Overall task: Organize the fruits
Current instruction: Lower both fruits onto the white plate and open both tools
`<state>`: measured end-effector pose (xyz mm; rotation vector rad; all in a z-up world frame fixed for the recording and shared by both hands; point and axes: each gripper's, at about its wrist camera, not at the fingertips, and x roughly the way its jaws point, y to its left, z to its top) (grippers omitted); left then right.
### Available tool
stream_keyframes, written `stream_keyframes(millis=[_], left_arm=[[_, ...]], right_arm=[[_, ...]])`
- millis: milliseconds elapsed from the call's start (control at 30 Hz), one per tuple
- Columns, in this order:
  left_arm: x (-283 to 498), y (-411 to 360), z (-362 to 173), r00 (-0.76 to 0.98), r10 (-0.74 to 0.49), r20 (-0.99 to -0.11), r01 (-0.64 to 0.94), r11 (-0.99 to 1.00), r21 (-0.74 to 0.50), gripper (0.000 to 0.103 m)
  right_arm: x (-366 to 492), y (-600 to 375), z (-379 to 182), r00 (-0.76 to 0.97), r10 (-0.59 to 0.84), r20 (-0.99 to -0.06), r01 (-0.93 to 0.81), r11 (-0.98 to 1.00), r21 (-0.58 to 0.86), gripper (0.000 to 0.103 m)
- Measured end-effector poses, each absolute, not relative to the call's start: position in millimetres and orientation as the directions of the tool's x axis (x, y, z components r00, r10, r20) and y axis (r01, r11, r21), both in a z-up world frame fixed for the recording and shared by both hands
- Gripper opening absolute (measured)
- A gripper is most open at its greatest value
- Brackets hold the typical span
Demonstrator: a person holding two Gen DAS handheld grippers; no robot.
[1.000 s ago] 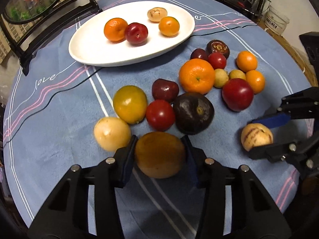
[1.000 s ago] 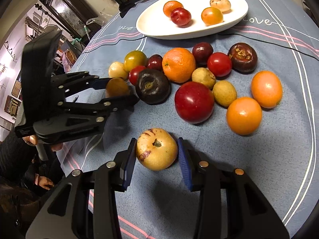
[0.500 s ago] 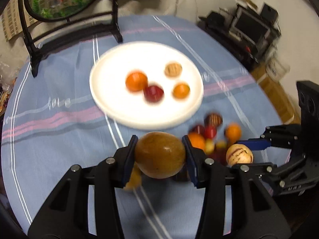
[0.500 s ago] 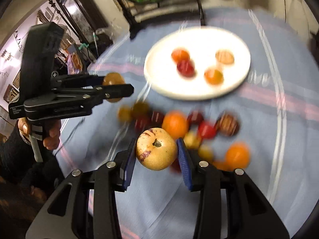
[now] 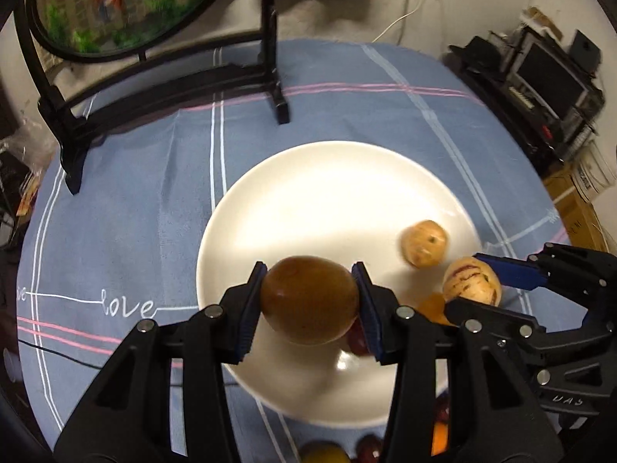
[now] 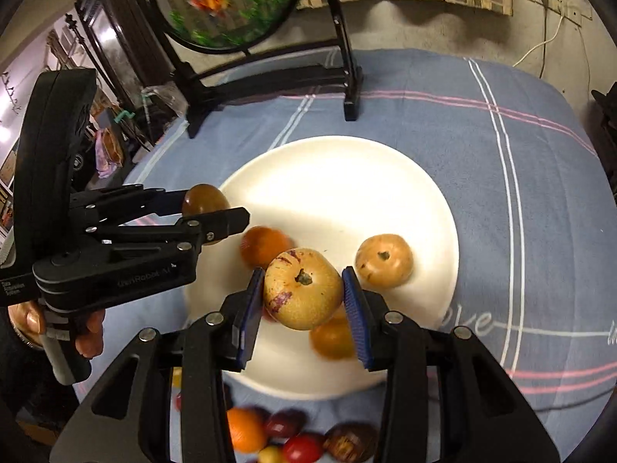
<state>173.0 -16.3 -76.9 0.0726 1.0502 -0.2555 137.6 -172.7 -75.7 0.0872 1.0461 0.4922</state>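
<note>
Left wrist view: the left claw (image 5: pixel 308 301) grips a brown-gold fruit (image 5: pixel 308 299), now hanging over the near part of the white plate (image 5: pixel 327 177); a second ago it sat low at the worktop's near edge among the loose fruit. The right claw (image 6: pixel 302 295) has travelled with it, clamped on a pale purple-streaked fruit (image 6: pixel 302 289) above the plate's near rim. Both look ready to set down. White stitching on the blue cloth (image 5: pixel 127 200) reads "love" (image 5: pixel 125 306); the left claw's body shows faint lettering I can't read with certainty.
</note>
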Motion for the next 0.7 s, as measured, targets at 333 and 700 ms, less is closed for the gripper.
stream_keyframes(millis=[333,700], left_arm=[[204.0,-9.4,-97.3,0.456,-0.141,-0.879,0.203,0.978,-0.051,0.062],[170.2,0.7,-60.7,0.525,-0.135,-0.840,0.201,0.979,-0.032,0.067]], right_arm=[[169.6,-147.8,-96.2,0.347,0.337,-0.875,-0.388,0.901,0.194,0.043],[127.4,-176.5,-41.2,0.491,0.394,-0.777,-0.387,0.898,0.211,0.056]])
